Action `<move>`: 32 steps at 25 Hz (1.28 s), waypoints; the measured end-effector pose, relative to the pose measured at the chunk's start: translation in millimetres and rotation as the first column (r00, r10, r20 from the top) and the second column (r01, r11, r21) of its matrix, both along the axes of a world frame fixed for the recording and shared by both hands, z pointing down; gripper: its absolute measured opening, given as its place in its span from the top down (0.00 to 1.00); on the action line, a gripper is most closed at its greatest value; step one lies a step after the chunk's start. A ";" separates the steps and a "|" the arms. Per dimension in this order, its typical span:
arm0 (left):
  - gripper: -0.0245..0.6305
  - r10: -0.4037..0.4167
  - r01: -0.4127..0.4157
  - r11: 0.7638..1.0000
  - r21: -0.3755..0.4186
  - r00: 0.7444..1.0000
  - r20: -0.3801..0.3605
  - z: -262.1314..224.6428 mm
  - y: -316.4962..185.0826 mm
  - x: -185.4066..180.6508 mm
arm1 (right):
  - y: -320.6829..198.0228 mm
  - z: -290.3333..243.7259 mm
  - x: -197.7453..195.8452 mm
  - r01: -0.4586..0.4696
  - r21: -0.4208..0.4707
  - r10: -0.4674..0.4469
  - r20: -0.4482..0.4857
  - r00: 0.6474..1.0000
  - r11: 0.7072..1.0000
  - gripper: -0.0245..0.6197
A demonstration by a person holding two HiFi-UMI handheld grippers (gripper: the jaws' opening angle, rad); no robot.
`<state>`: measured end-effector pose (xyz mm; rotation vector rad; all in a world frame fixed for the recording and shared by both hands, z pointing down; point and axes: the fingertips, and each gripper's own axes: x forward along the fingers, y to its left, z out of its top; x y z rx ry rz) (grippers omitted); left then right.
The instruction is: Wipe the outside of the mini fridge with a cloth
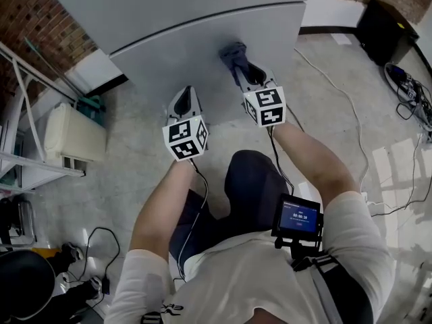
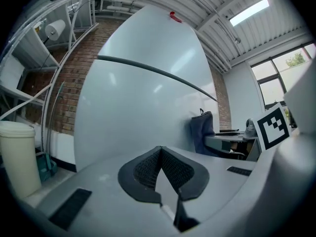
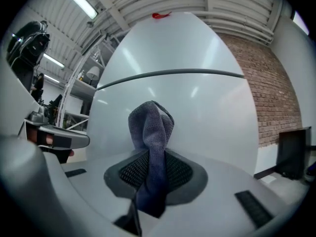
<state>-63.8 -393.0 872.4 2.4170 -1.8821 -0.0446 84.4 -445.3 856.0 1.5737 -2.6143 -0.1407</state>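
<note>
Pointing toward the front of the mini fridge, both tongs are held out by a person who looks steeply down on them. The right tongs are clamped on a dark grey-blue cloth. In the right gripper view the cloth stands up bunched from between the two pads of these tongs, with a tail hanging below them. The cloth lies over the fridge's lower door, under the dark seam that crosses the pale grey front, but whether it touches the surface cannot be told.

The left tongs sit beside and slightly behind the right ones, near the same lower door. In the left gripper view their pads meet at the tip with nothing between them, so the left tongs are closed and empty. The fridge fills that view, and a small red object rests on its top edge.

A brick wall stands behind the fridge. On the concrete floor a cream container sits to the left, and cables trail to the right.
</note>
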 end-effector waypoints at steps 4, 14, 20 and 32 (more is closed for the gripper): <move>0.96 -0.072 0.072 0.997 -0.016 0.997 -0.008 11.3 21.1 -40.7 | 18.9 14.9 -66.0 0.118 -0.018 -0.118 -0.033 0.992 0.993 0.83; 0.96 -0.237 0.237 0.969 -0.076 0.972 0.004 41.7 68.5 -158.8 | 38.2 48.9 -203.2 0.257 -0.050 -0.260 -0.082 0.962 0.965 0.83; 0.96 -0.286 0.286 0.954 -0.092 0.958 0.017 53.2 85.8 -196.1 | 40.2 71.8 -248.7 0.288 -0.068 -0.294 -0.108 0.950 0.955 0.83; 0.96 -0.237 0.240 0.964 -0.113 0.971 0.036 68.7 69.4 -167.2 | 33.2 80.2 -229.5 0.276 -0.051 -0.280 -0.110 0.954 0.960 0.83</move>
